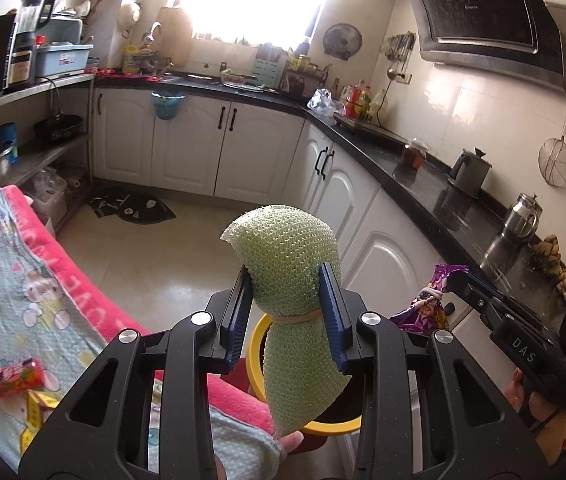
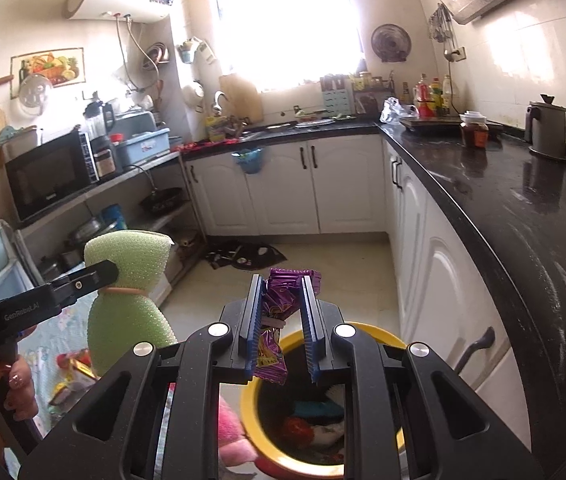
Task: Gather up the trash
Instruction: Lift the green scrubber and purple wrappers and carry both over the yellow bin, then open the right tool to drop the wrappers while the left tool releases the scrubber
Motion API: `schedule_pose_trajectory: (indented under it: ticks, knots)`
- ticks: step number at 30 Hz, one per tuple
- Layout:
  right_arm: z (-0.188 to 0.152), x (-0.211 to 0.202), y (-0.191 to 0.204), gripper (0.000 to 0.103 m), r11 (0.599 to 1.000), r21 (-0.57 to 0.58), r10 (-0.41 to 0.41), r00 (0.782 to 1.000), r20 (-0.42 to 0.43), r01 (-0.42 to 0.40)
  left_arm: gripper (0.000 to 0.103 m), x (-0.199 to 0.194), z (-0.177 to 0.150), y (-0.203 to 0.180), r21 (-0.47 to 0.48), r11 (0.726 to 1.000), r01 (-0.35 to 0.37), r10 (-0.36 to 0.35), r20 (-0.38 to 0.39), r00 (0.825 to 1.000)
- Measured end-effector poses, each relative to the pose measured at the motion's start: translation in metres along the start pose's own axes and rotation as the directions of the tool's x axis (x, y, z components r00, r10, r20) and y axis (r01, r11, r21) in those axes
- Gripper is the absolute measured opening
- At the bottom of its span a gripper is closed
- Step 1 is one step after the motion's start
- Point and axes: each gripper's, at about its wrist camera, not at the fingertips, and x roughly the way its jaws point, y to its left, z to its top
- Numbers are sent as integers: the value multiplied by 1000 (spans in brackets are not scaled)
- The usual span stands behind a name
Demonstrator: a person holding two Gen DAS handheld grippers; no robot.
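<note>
- Right now my left gripper [image 1: 285, 312] has its jaws clenched on a green foam net sleeve [image 1: 287, 264], pinching it just above the rubber band [image 1: 297, 319] tied round its waist.
- Its wide top flares above the fingertips and its lower part hangs down between my arms, tilted a little.
- Below the sleeve sits the yellow-rimmed trash bin [image 1: 333, 426]; the sleeve hangs over the bin's near-left side rather than inside it.
- My right gripper [image 2: 281, 320] is grasping a purple snack wrapper [image 2: 279, 312]; the left pad presses the crumpled foil, though from this angle I cannot be sure the right pad touches it.
- That wrapper dangles over the open mouth of the bin [image 2: 367, 330], its lower end just above the rim.
- Inside the bin the right wrist view shows some rubbish already lying there, a blue-green piece, something red and something white.
- To my left lies a table covered by a pale cartoon-print cloth with a pink border [image 1: 11, 280].
- On that cloth rest a red snack packet [image 1: 17, 376] and, just beside it, a yellow wrapper [image 1: 37, 408], both well apart from the bin.
- Both grippers are near each other, left of the black countertop [image 2: 523, 208] that runs along the white cabinets.
</note>
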Motion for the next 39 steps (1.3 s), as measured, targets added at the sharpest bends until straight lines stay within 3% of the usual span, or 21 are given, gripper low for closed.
schedule_pose_trajectory:
  ticks: [14,27,31,34,37,39]
  knots:
    - [-27,31,-28,18,995,6,-100,991,-90,101,27,60,-21,-21,27,999,25,-22,-93,995]
    - [-62,82,-50,21,988,17,-145,967,-211,152,29,120,-53,-22,28,999,33,-27,-188,982]
    - [-68,96,-55,24,986,19,-158,958,-240,167,33,131,-57,-21,22,999,49,-43,-203,978]
    - [-74,98,-59,32,984,9,-169,953,-250,177,40,134,-62,-15,19,999,34,-29,-211,977]
    - [-78,98,-62,32,984,17,-168,951,-259,179,41,131,-63,-5,-1,1000,14,-14,-218,976]
    - [-79,96,-61,37,984,19,-167,952,-257,178,50,122,-63,0,-6,1000,6,-7,-205,979]
